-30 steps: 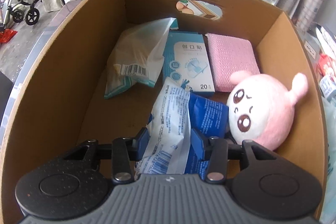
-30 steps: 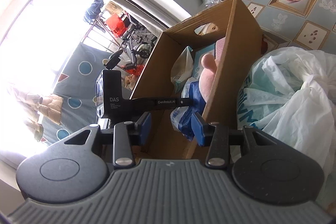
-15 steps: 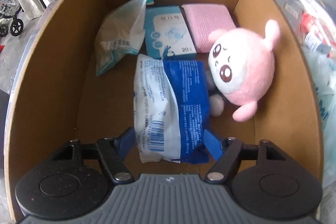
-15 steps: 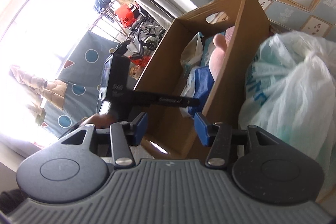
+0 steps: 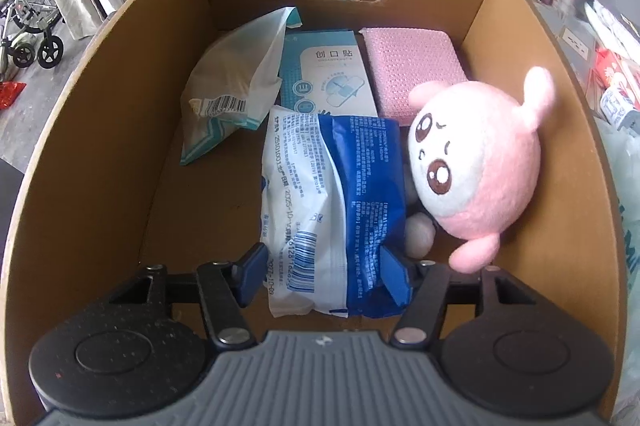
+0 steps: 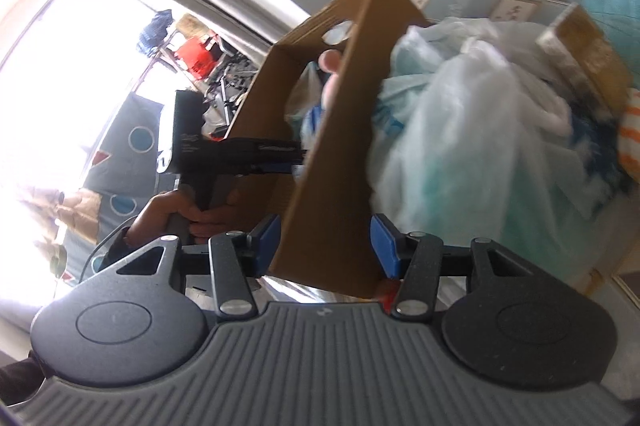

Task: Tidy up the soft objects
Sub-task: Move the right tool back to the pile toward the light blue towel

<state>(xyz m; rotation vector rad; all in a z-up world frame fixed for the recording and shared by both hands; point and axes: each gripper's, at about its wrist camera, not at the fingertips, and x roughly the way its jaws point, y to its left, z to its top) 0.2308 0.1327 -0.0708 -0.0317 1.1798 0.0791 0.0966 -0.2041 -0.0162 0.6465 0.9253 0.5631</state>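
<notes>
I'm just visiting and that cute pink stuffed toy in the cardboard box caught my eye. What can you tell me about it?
The pink plush toy is round and fuzzy, with a white face, big brown embroidered eyes, and stubby pink limbs or ears. It lies tilted on its side against the right wall of the cardboard box, partly overlapping the pink textured pad, beside the blue and white packet. No gripper touches it.

Even daylight fills the cardboard box [image 5: 120,146], its contents sharp under soft shadows. In the right wrist view, a blown-out window [image 6: 60,86] glares at left, motion blur smears the plastic bags [image 6: 480,146], and fisheye distortion bends every edge.
</notes>
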